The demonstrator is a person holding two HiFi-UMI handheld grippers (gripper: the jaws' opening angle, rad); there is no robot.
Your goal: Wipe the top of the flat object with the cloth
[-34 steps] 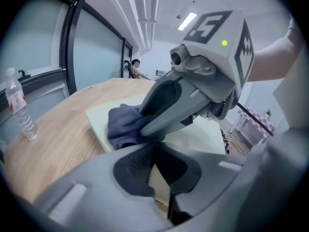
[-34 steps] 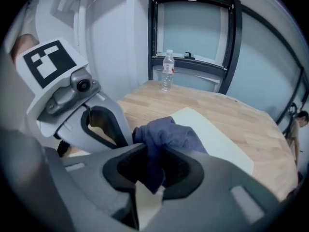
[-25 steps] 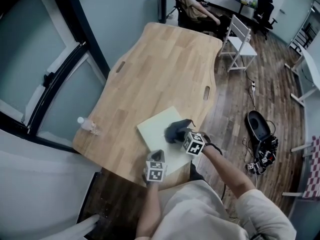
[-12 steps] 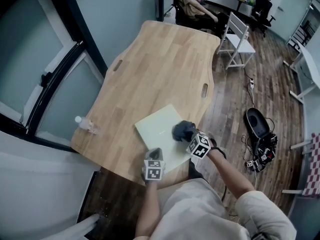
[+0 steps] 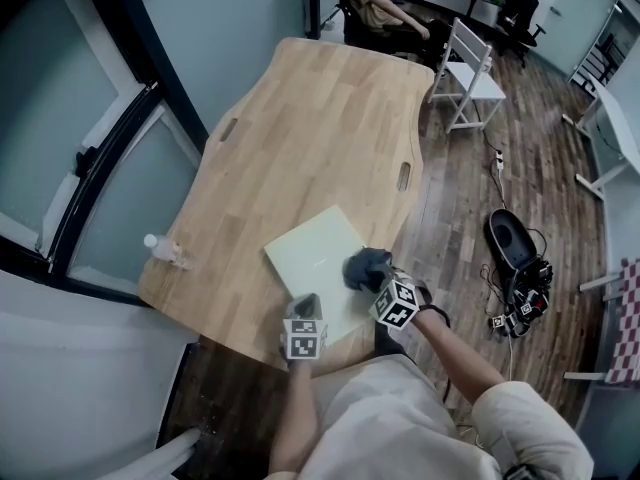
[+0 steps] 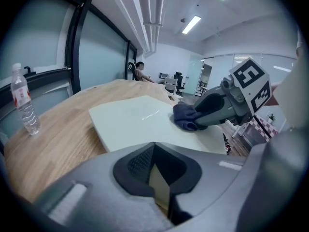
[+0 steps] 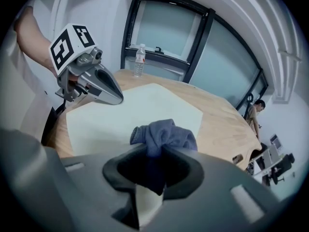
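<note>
While right gripper (image 5: 374,278) clamps dark blue cloth (image 7: 164,134), bunched wad rests on pale green flat board (image 5: 312,251) at board's right edge, cloth's tail hidden inside jaws. Left gripper (image 5: 307,313) sits at board's near corner, jaws closed together, nothing between them; whether tip presses down, unclear. Board lies on wooden table (image 5: 300,128). Water bottle (image 5: 165,251) stands left of board, label unreadable. Seated person (image 5: 372,3) beyond board, cut by frame top.
</note>
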